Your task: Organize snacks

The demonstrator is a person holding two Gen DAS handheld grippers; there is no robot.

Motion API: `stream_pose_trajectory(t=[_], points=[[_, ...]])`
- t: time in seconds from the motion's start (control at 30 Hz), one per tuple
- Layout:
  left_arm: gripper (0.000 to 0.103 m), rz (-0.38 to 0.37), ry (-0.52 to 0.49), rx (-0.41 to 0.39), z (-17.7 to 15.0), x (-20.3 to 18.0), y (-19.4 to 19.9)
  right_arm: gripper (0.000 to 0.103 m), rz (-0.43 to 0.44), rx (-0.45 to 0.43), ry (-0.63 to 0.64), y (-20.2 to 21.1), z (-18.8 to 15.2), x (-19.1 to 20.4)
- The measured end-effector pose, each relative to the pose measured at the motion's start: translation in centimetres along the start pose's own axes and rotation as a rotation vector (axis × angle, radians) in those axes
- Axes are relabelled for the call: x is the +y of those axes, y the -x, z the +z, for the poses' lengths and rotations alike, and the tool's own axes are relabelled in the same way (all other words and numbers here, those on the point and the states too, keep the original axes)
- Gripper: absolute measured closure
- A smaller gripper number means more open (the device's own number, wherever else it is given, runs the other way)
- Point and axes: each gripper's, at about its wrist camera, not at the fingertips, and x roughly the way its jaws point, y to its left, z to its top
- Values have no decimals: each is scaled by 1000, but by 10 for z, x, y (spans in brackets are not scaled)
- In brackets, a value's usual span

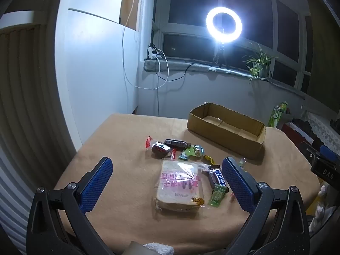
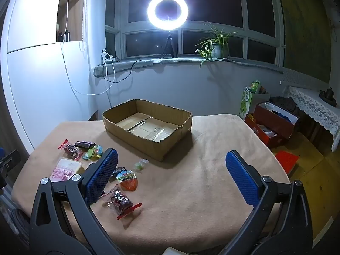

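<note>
Both grippers hang above the table with jaws spread wide and nothing between them. Left gripper [image 1: 167,178] is over the bread pack [image 1: 179,186], which lies flat on the tan cloth [image 1: 119,140]; a dark bar [image 1: 215,175] and a green packet [image 1: 217,196] lie just beside the bread, close to the right finger. Farther off sit a red-ended candy [image 1: 159,148], a dark wrapped bar [image 1: 176,143] and a green sweet [image 1: 194,150], bunched together. Right gripper [image 2: 171,174] hovers over bare cloth; near its left finger lie an orange jelly [image 2: 127,181], a red-wrapped candy [image 2: 121,203] and a small pale sweet [image 2: 140,165]. Beyond the snacks the box [image 2: 170,146] stands open-topped with no snacks inside. On the sill behind are a ring light [image 2: 167,11] and a plant [image 2: 214,42]; red boxes [image 2: 274,125] stand on the floor to the right.
</note>
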Motion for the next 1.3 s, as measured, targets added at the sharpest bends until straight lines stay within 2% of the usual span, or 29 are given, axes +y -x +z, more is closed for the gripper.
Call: stream_pose_trajectory(t=[1.3], points=[[1,-27,8,1,-1,-4,2,0,0,-10,7,5,1,0]])
